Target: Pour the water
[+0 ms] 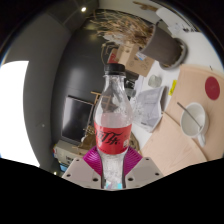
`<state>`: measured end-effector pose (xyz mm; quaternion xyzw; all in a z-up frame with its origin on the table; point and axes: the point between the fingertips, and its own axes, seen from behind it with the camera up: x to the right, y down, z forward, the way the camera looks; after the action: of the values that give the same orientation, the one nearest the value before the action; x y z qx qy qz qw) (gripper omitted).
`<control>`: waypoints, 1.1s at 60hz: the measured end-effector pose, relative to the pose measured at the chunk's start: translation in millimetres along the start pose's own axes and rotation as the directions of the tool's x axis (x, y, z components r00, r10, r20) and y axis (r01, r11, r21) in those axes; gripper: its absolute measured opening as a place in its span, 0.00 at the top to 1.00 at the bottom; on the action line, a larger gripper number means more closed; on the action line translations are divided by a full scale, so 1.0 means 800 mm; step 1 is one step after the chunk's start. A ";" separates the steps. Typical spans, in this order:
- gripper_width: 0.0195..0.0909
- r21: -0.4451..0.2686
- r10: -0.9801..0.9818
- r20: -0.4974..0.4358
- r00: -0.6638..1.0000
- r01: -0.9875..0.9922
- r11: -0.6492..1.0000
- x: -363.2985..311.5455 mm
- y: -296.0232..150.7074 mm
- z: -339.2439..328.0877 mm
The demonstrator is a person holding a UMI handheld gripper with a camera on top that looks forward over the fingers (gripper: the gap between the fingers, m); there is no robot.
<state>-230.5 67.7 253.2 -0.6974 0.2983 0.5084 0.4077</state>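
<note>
One clear plastic bottle (pixel 113 125) with a red label and dark cap stands upright between the gripper (pixel 112 170) fingers. Both magenta pads (pixel 94 160) press against its lower body, so the jaws are closed on it and holding it. Liquid level inside cannot be determined. Beyond the bottle, to the right, a light tabletop (pixel 165 150) carries a white cup (pixel 193 118) with a stick in it and a red disc (pixel 212 88). Crumpled clear plastic (pixel 150 102) lies just beside the bottle.
</note>
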 end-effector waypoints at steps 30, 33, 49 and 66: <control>0.95 -0.014 -0.829 -0.458 0.320 0.930 0.367 0.103 -0.275 -0.113; 0.95 -0.054 -0.836 -0.468 0.288 0.935 0.352 0.141 -0.280 -0.114; 0.95 -0.146 -0.821 -0.484 0.304 0.897 0.418 0.278 -0.278 -0.100; 0.93 -0.150 -0.805 -0.492 0.332 0.878 0.454 0.337 -0.260 -0.105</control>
<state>63.4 95.6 64.5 -0.8230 0.0227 0.0017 0.5676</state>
